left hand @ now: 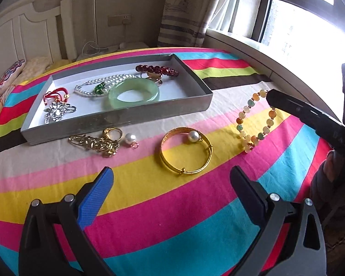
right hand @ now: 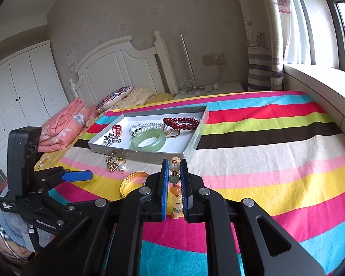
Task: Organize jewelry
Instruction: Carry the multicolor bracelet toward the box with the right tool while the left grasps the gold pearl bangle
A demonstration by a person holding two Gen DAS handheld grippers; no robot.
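A grey jewelry tray [left hand: 117, 117] [right hand: 149, 154] sits on the striped bedspread. It holds a jade bangle [left hand: 133, 92] [right hand: 148, 139], a pearl necklace [left hand: 103, 81], a red bead bracelet [left hand: 157, 69] [right hand: 181, 122], a silver brooch [left hand: 57, 111] and a red cord piece [left hand: 55, 93]. In front of it lie a gold bangle [left hand: 186, 153] [right hand: 132, 180], a gold brooch [left hand: 96, 143], a gold ring [left hand: 112, 133] and a pearl [left hand: 130, 138]. My right gripper [right hand: 174, 163] [left hand: 270, 96] is shut on a multicolour bead bracelet [left hand: 256, 120] [right hand: 176, 188], lifted above the bed. My left gripper [left hand: 171, 177] [right hand: 80, 176] is open and empty near the gold bangle.
A window ledge [left hand: 253, 46] runs along the right of the bed. The headboard [right hand: 117, 69], pillows [right hand: 113, 97] and a folded pink quilt [right hand: 62, 126] lie beyond the tray. A white nightstand [right hand: 209, 89] stands in the corner.
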